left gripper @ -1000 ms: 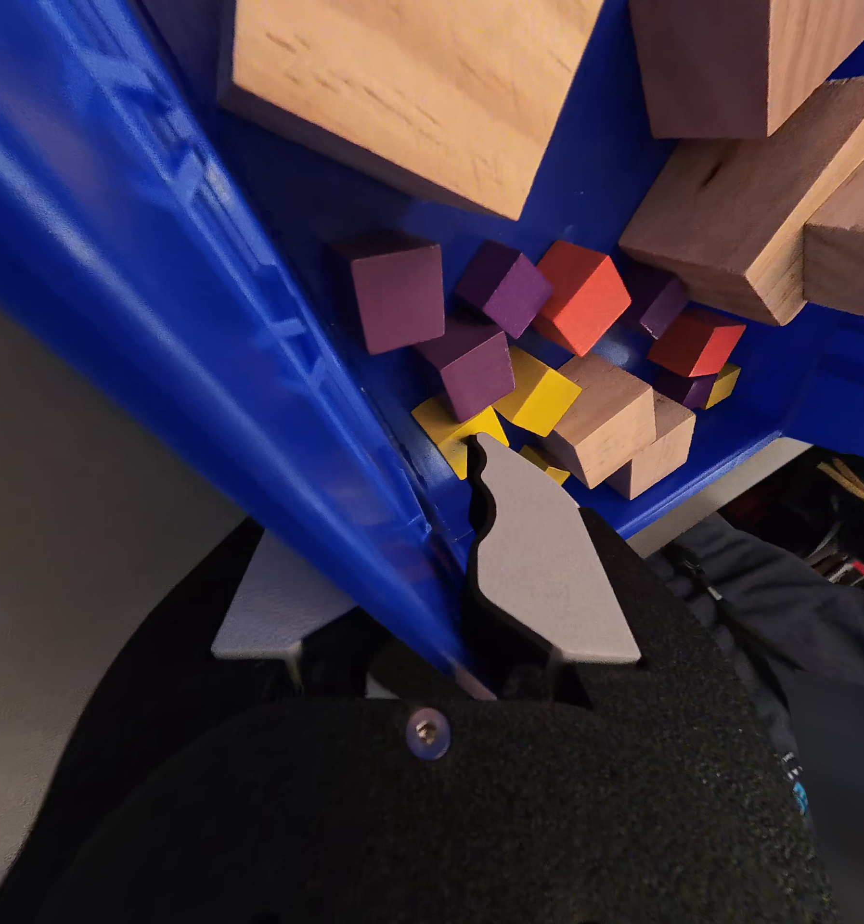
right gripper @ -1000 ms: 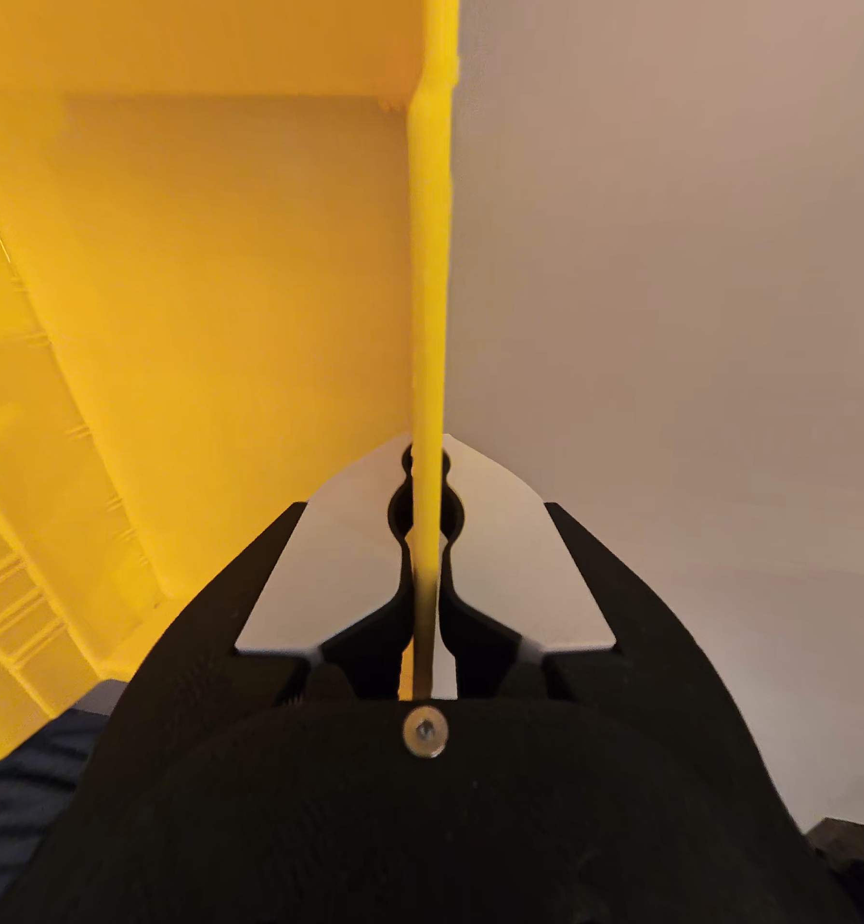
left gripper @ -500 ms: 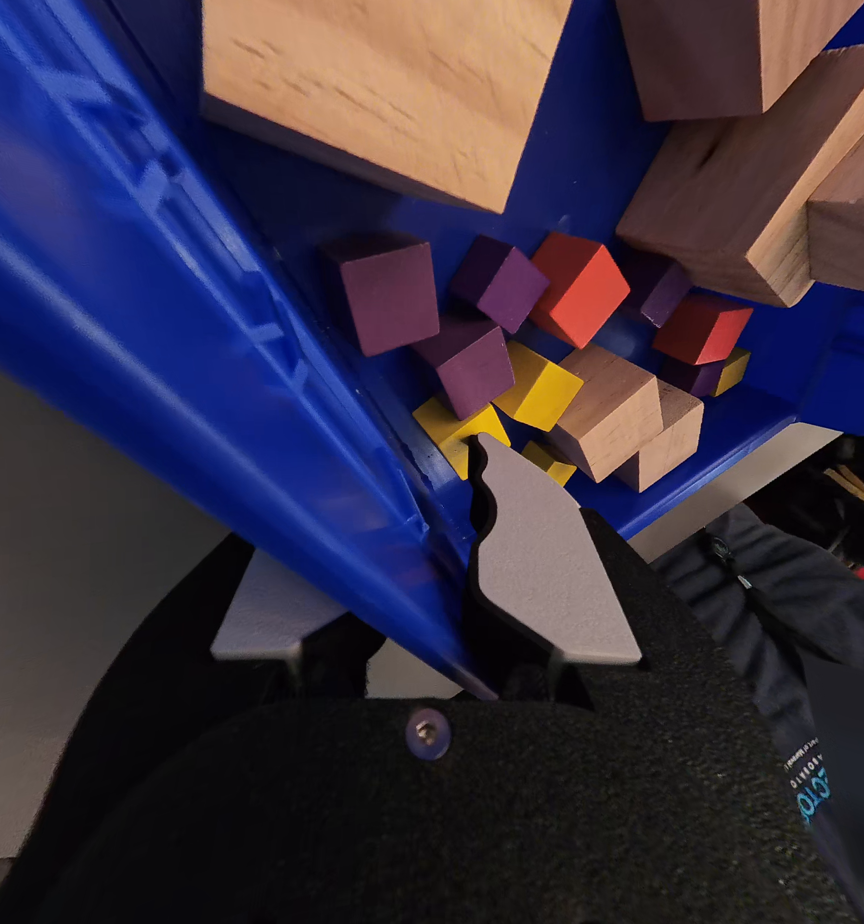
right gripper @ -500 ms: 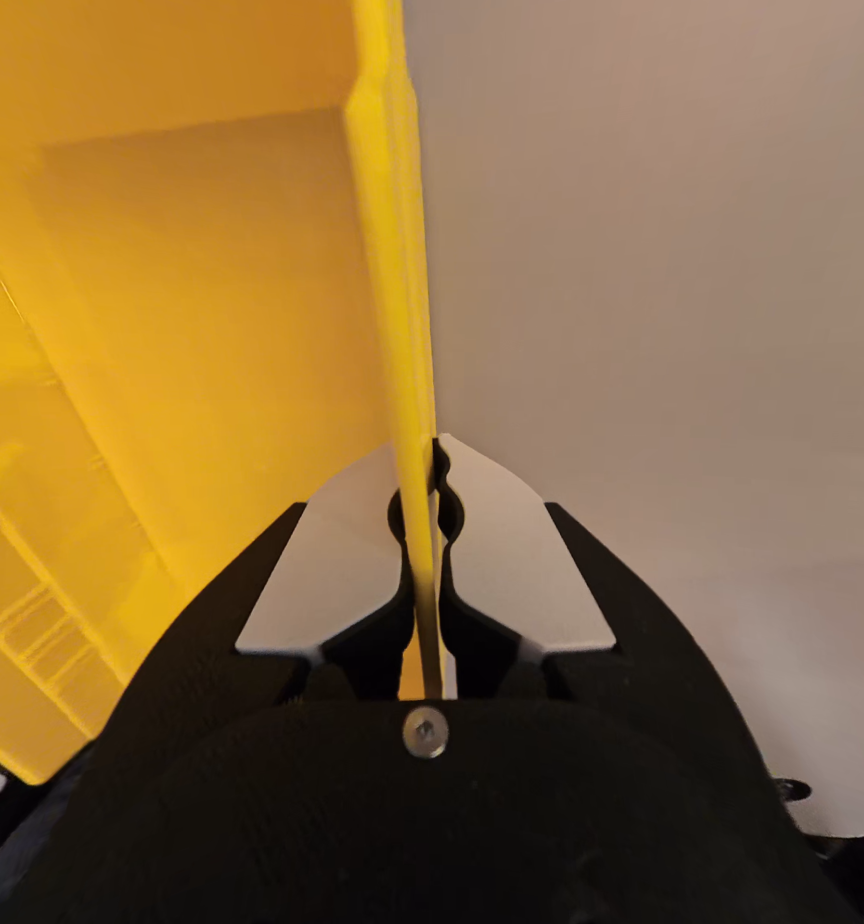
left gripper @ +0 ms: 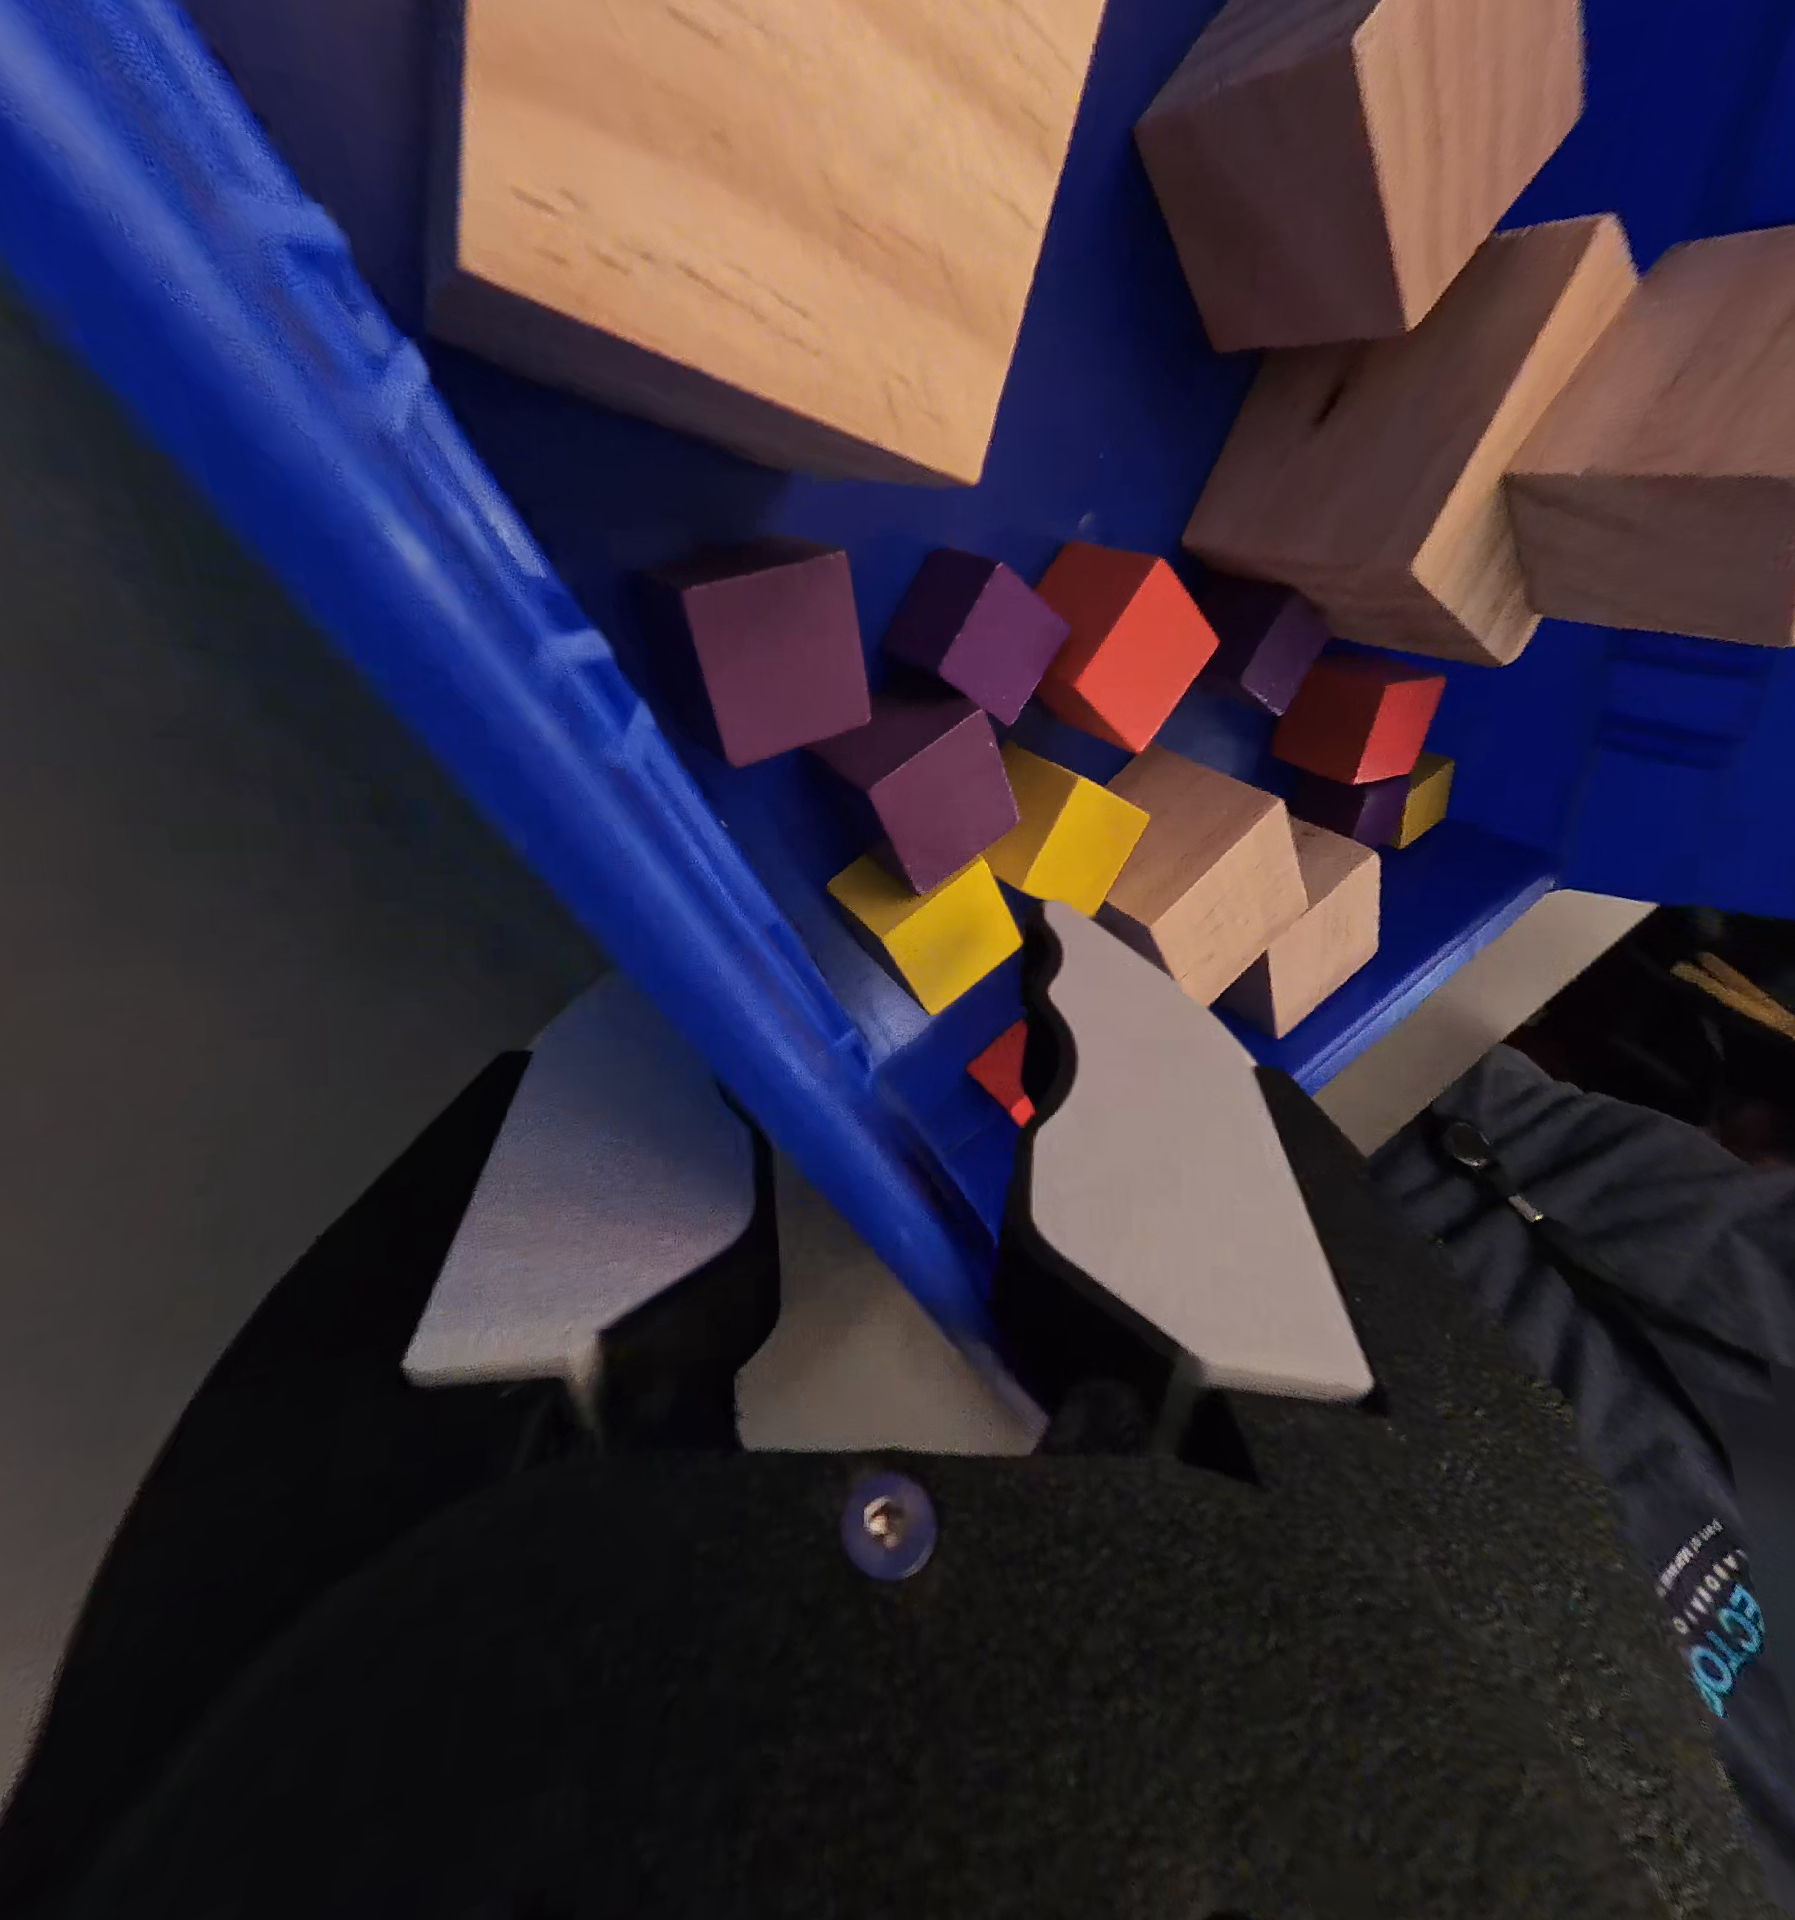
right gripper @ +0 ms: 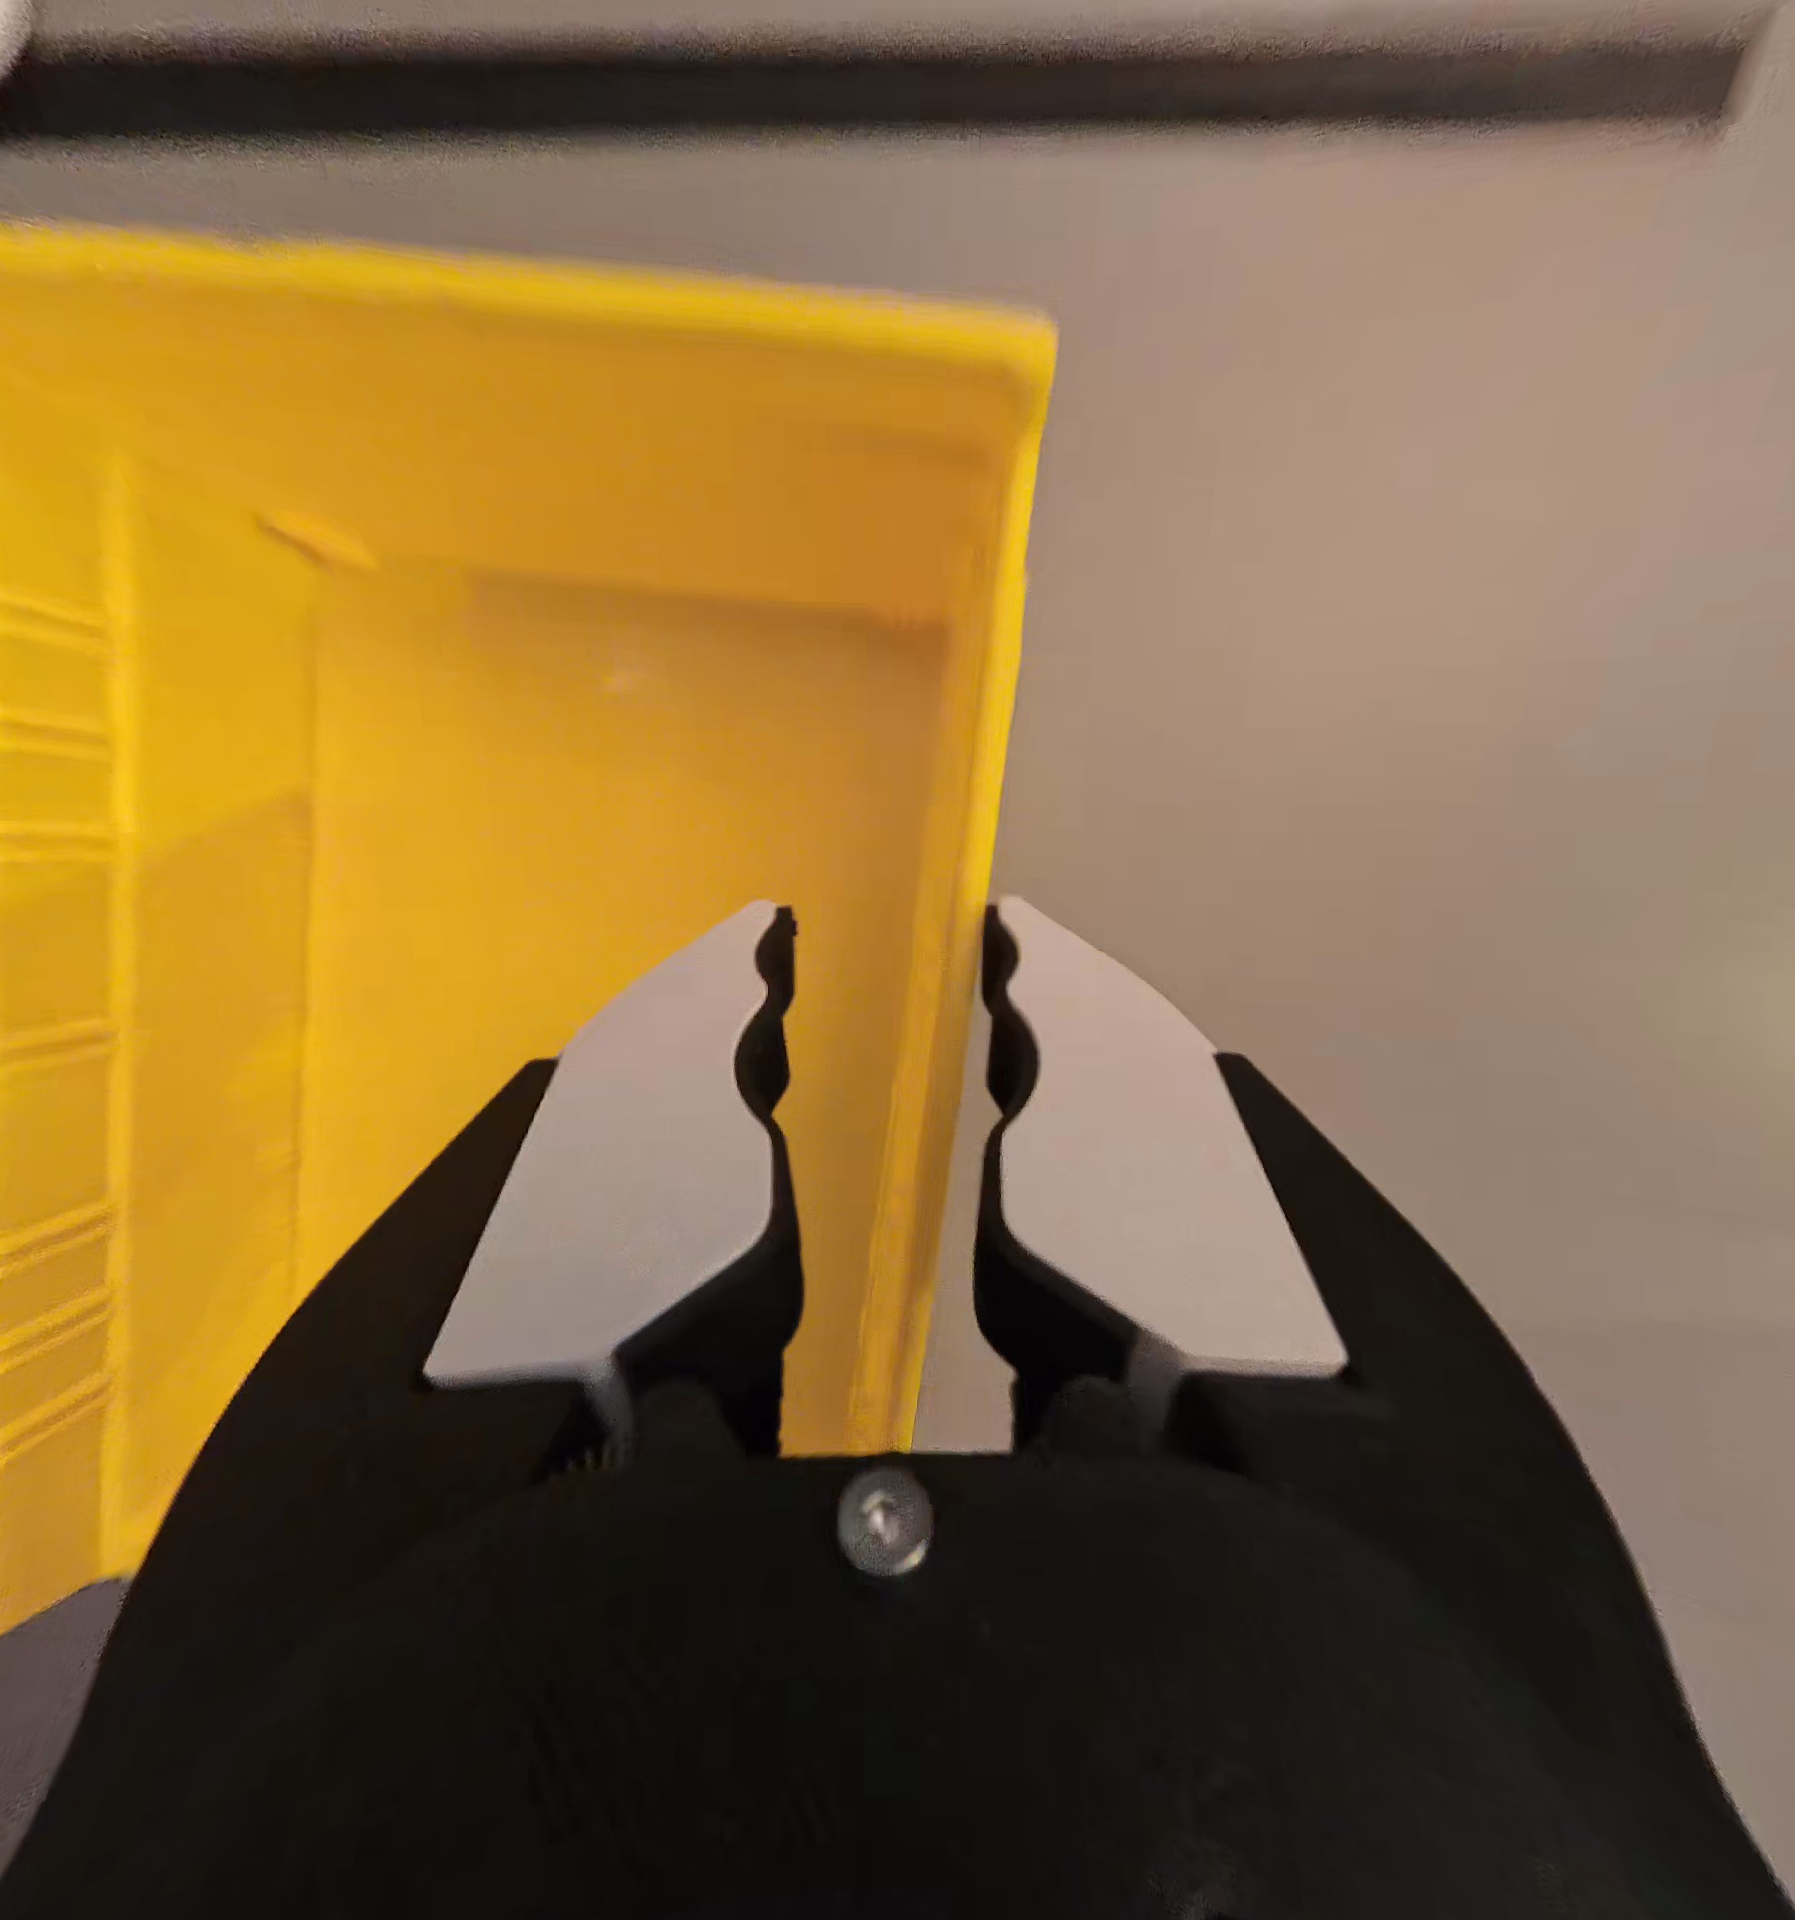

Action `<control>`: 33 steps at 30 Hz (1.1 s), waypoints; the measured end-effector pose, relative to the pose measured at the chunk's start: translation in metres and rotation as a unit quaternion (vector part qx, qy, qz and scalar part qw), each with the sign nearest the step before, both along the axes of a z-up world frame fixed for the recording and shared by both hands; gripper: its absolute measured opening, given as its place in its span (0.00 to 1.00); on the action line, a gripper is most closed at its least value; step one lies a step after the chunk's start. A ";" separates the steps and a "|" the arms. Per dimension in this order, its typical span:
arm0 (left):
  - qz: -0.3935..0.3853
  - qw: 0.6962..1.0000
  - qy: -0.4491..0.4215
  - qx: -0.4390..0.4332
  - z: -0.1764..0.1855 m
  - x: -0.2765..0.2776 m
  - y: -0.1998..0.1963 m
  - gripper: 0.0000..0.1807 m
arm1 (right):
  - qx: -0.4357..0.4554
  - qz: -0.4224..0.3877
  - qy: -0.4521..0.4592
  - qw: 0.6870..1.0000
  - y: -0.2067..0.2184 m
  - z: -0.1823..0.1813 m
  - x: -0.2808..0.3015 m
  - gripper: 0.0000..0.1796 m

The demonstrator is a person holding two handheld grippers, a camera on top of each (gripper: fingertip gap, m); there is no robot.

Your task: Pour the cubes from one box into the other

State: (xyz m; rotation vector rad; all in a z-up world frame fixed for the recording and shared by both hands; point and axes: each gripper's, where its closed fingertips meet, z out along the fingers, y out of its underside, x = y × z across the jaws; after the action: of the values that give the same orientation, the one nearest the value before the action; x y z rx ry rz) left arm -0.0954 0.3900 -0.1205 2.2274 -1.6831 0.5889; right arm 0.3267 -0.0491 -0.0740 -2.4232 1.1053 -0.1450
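In the left wrist view the blue box (left gripper: 353, 468) holds several small purple (left gripper: 779, 655), red (left gripper: 1132, 644) and yellow (left gripper: 934, 935) cubes. It also holds small wooden cubes (left gripper: 1215, 862) and large wooden blocks (left gripper: 768, 208). My left gripper (left gripper: 831, 956) is open and straddles the box's side wall. Its left finger (left gripper: 602, 1164) stands clear of the wall. In the right wrist view the yellow box (right gripper: 560, 831) shows no cubes in its visible part. My right gripper (right gripper: 888, 909) is open around its side wall (right gripper: 976, 831), with room beside the left finger (right gripper: 664, 1091).
Both boxes stand on a grey table (right gripper: 1392, 727). The table's far edge shows as a dark strip (right gripper: 872, 83). A person's dark jacket (left gripper: 1599, 1299) is at the lower right of the left wrist view, past the table's edge.
Both grippers were shut on their box walls and have opened. The right gripper has drawn back, so more of the yellow box and the table's far edge show.
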 end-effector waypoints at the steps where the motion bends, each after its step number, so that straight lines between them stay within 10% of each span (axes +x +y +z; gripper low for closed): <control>1: 0.005 1.000 -0.014 -0.003 0.003 0.001 0.001 0.28 | 0.013 0.003 -0.042 0.999 0.002 0.016 0.003 0.21; 8: 0.150 0.950 -0.272 -0.020 0.092 0.021 0.032 0.26 | 0.168 0.009 -0.373 0.912 0.033 0.160 -0.027 0.27; 13: 0.225 0.805 -0.548 -0.010 0.216 0.013 0.038 0.16 | 0.336 0.105 -0.470 0.809 0.095 0.232 -0.118 0.27; 21: 0.198 0.565 -0.777 0.192 0.331 -0.012 0.003 0.07 | 0.434 0.216 -0.367 0.794 0.181 0.216 -0.190 0.41; 33: 0.241 0.819 -0.435 0.285 0.186 -0.006 0.062 0.32 | 0.332 0.295 -0.276 0.853 0.241 0.114 -0.248 0.41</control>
State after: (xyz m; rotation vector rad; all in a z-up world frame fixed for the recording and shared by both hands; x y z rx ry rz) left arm -0.1009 0.4524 0.0650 3.1590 -1.7947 1.6182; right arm 0.0790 0.1919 0.0398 -1.7908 0.0832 -0.1962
